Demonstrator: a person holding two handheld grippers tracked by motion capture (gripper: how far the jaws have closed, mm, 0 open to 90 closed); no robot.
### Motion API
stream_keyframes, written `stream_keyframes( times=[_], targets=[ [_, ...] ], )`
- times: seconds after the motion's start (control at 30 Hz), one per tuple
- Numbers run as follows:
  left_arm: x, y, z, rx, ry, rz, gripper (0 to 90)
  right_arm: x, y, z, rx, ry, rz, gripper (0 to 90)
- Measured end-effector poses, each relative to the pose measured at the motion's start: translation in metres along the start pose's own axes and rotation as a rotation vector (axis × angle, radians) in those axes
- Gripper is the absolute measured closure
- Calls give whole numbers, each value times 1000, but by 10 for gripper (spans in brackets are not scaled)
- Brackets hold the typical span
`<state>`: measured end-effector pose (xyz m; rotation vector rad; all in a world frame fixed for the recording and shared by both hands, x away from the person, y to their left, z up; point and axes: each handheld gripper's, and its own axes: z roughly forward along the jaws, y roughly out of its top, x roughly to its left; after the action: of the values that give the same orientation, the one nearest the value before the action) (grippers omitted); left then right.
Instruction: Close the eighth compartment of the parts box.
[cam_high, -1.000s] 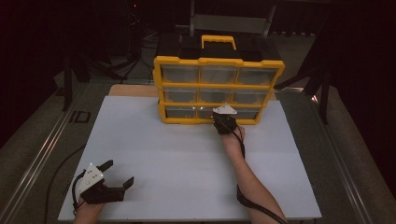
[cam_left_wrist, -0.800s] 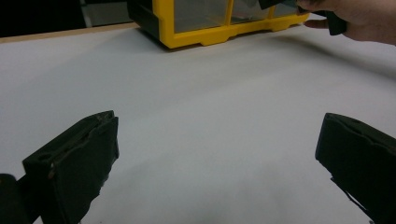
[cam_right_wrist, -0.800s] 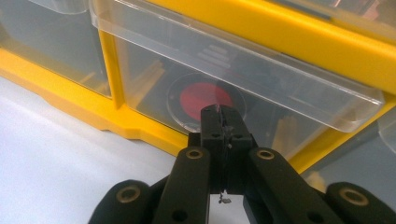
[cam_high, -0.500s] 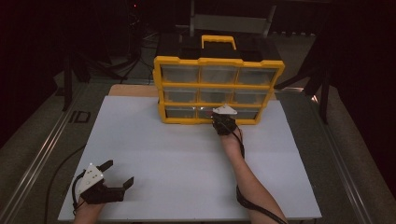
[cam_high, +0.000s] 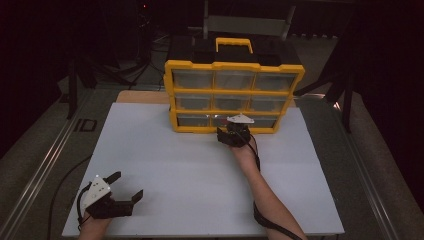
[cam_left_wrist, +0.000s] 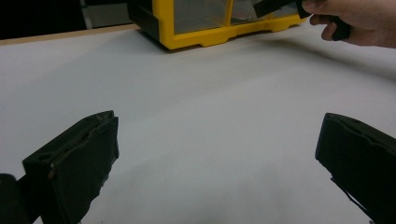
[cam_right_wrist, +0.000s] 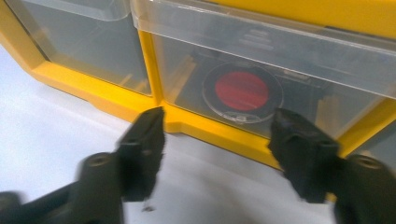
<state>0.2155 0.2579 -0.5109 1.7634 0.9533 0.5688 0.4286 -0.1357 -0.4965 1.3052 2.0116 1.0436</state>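
In the high view, a white board (cam_high: 200, 165) covers the table in the middle of the frame, with a dark, dim room around it and a metal rail (cam_high: 45, 160) running down the left side. At the upper centre stands a yellow drawer cabinet (cam_high: 234, 95) with clear drawers in three rows and a yellow handle (cam_high: 234, 44) on top. The right gripper (cam_high: 233, 131) sits at the foot of the cabinet, against the bottom row's middle drawer. The left gripper (cam_high: 127, 187) rests at the lower left of the board, well apart from the cabinet, jaws spread wide.

In the left gripper view, the left gripper's jaws stand wide apart over bare white board. The cabinet's yellow base (cam_left_wrist: 219, 35) lies at the top, and a hand (cam_left_wrist: 359, 23) enters at the upper right.

In the right gripper view, the right gripper (cam_right_wrist: 217, 123) has its jaws wide open, empty, just before the clear drawer (cam_right_wrist: 266, 79). Inside it lies a round clear-rimmed red disc (cam_right_wrist: 242, 91). A neighbouring drawer (cam_right_wrist: 79, 42) fills the upper left.
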Motion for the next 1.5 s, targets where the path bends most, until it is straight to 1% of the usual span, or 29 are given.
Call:
stream_keyframes(
  times=[0.07, 0.1, 0.23, 0.27, 0.3, 0.37, 0.4, 0.43, 0.47, 0.5, 0.6, 0.63, 0.67, 0.7, 0.73, 0.8, 0.87, 0.9, 0.97, 1.0, 1.1, 1.13, 1.17, 1.3, 1.33, 1.37, 1.4, 1.43, 1.5],
  targets=[
    [0, 0, 0, 0, 0, -1, 3, 0, 0, 0, 0, 0, 0, 321],
    [0, 0, 0, 0, 0, 0, 3, 0, 1, -1, 4, 10, 16, 261],
    [0, 0, 0, 0, 0, 1, 3, 1, 1, -2, 15, 32, 18, 174],
    [0, 0, 0, 0, 0, 1, 3, 1, 1, -2, 15, 32, 18, 174],
    [0, 0, 0, 0, -1, 1, 3, 2, 1, -2, 20, 39, 20, 131],
    [0, 0, 0, 1, 0, 1, 2, 2, 0, -3, 24, 52, 21, 92],
    [0, 0, 0, 1, 0, 1, 3, 2, 0, -3, 25, 66, 21, 87],
    [0, 0, 0, 1, 0, 1, 3, 2, 0, -3, 25, 66, 21, 87],
    [0, 0, 0, 0, 0, 0, 3, 2, -1, -4, 23, 76, 22, 84],
    [0, 1, 0, -4, 0, -3, 3, 2, -1, -6, 16, 101, 29, 80],
    [-1, 1, 1, -5, -1, -3, 3, 1, 0, -9, 4, 129, 30, 79],
    [-1, 1, 1, -5, -1, -3, 2, 1, 0, -9, 4, 129, 30, 79],
    [0, 1, 1, -4, -3, -1, 2, 2, 1, -10, -7, 132, 28, 79],
    [-1, 1, 2, 0, -3, -2, 2, 2, 2, -13, -19, 146, 18, 80],
    [-1, 1, 2, 0, -3, -2, 3, 2, 3, -14, -20, 158, 19, 80],
    [0, 1, 3, 1, -6, -6, 3, 2, 3, -15, -32, 179, -1, 80],
    [0, 1, 3, 1, -6, -6, 3, 3, 4, -17, -45, 180, -22, 80],
    [0, 1, 3, 2, -6, -5, 3, 3, 5, -18, -49, 189, -27, 80],
    [0, 1, 3, 2, -6, -6, 2, 4, 5, -19, -49, 191, -33, 80],
    [0, 1, 3, 2, -6, -6, 3, 4, 6, -22, -56, 207, -48, 80],
    [0, 1, 3, 2, -6, -7, 3, 5, 7, -28, -72, 220, -71, 81],
    [0, 1, 3, 2, -6, -7, 2, 5, 7, -28, -72, 220, -71, 81],
    [0, 1, 2, 3, -6, -6, 3, 5, 7, -31, -77, 226, -85, 81],
    [0, 1, 1, -1, -6, -5, 3, 4, 7, -37, -86, 261, -99, 83],
    [0, 0, 0, -2, -7, -7, 3, 4, 7, -37, -86, 261, -99, 83],
    [0, 0, 0, -3, -8, -8, 3, 4, 7, -39, -87, 274, -103, 84],
    [0, 0, -1, -3, -7, -8, 3, 5, 8, -42, -91, 284, -116, 83],
    [0, 0, -1, -3, -7, -7, 3, 5, 8, -42, -91, 284, -116, 83],
    [1, 0, -1, -4, -8, -6, 3, 6, 11, -47, -95, 302, -131, 84]
  ],
)
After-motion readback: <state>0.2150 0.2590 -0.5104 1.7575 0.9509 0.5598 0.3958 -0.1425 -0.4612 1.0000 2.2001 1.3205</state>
